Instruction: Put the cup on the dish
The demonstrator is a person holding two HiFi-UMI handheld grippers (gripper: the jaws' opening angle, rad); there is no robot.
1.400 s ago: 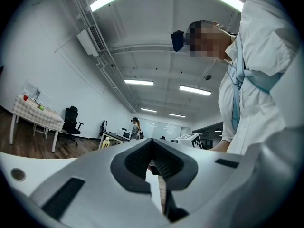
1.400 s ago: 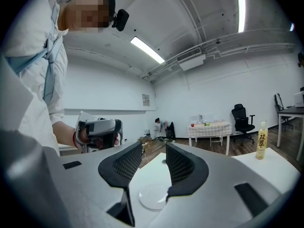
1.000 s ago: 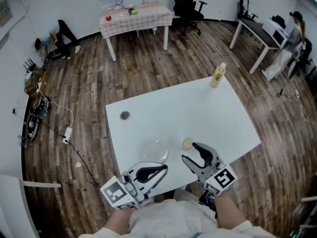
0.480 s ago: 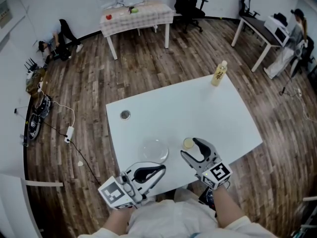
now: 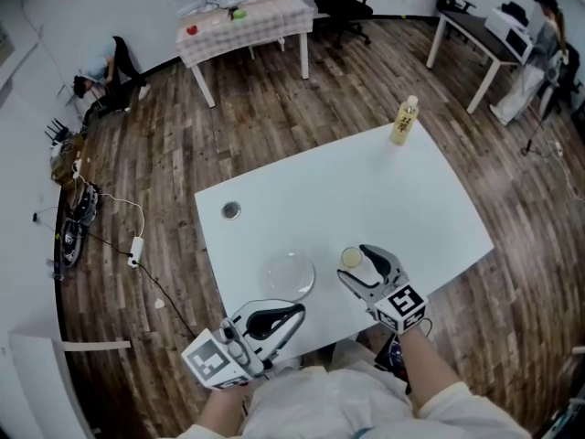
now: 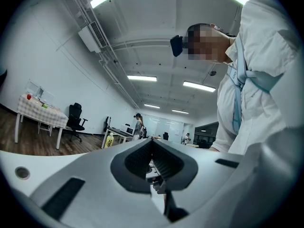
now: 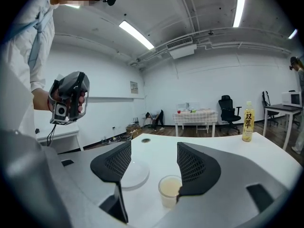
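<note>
A small clear cup (image 5: 351, 257) with pale liquid stands on the white table (image 5: 402, 199), to the right of a clear glass dish (image 5: 290, 273). My right gripper (image 5: 356, 265) is open low over the table and its jaws have just been opening. The cup (image 7: 170, 189) stands just ahead of its fingertips, partly behind the right finger, and no pad touches it. The dish (image 7: 134, 174) lies ahead to the left. My left gripper (image 5: 298, 312) hovers at the table's near edge, shut and empty. In its own view the left gripper (image 6: 152, 145) points slightly upward toward the room.
A yellow-labelled bottle (image 5: 403, 121) stands at the table's far right corner, also seen as the bottle (image 7: 247, 115). A small round metal piece (image 5: 231, 210) lies at the far left. Further tables, chairs and people are around the room.
My right gripper has come down and forward to the cup, and its jaws stand wider. The left gripper has stayed put.
</note>
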